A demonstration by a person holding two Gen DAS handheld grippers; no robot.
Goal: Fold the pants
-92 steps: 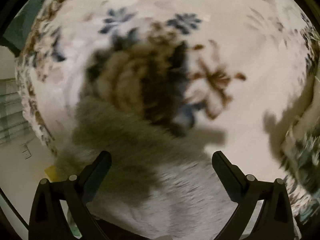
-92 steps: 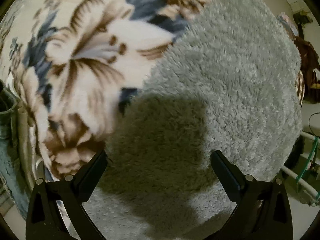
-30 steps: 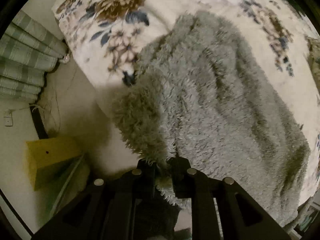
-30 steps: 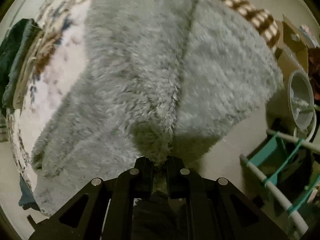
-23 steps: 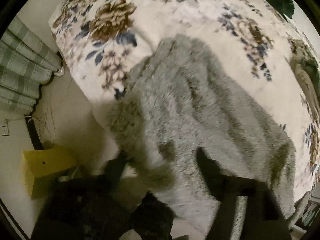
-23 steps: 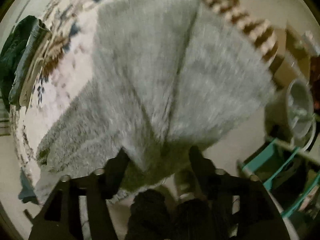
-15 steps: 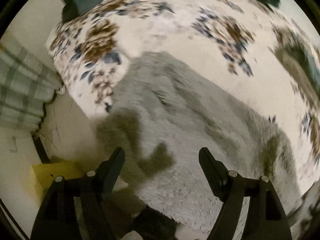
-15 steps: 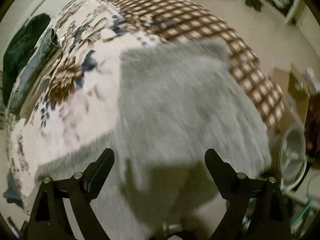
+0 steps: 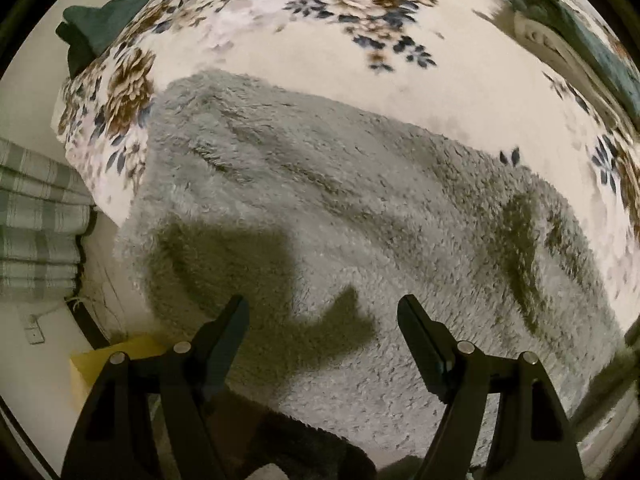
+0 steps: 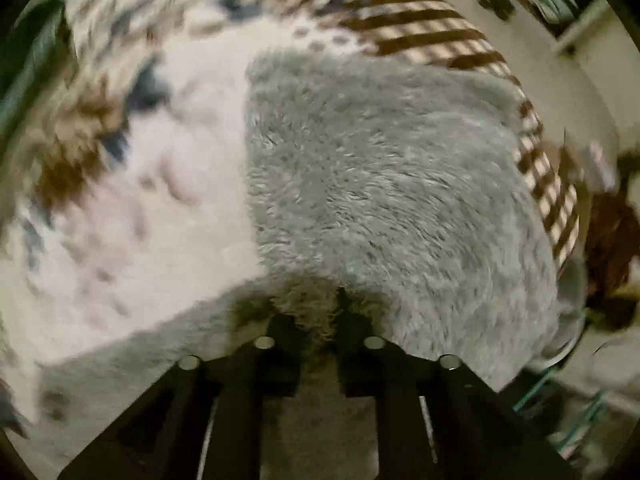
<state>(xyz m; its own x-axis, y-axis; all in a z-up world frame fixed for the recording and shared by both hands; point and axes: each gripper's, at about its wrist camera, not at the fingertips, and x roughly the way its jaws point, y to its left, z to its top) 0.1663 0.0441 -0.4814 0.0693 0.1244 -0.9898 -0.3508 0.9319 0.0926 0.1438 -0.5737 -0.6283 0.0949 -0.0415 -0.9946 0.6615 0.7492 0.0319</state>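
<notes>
The grey fluffy pants point(image 9: 320, 208) lie spread on the floral bed blanket point(image 9: 320, 40), reaching over the bed's near edge. My left gripper point(image 9: 322, 320) is open and empty just above the pants' near part. In the right wrist view the pants point(image 10: 380, 168) fill the middle. My right gripper point(image 10: 316, 316) is shut on a tuft of the pants' near edge, with fleece bunched between the fingers.
A dark green garment point(image 9: 96, 28) lies at the bed's far left corner and folded clothes point(image 9: 568, 40) at the far right. A yellow box point(image 9: 120, 356) and checked curtain point(image 9: 36, 220) stand left. A brown checked blanket point(image 10: 460, 40) lies beyond the pants.
Both grippers let go of the pants and opened about a second ago. The left stays open over the pants. The right has since closed again on the pants' near edge.
</notes>
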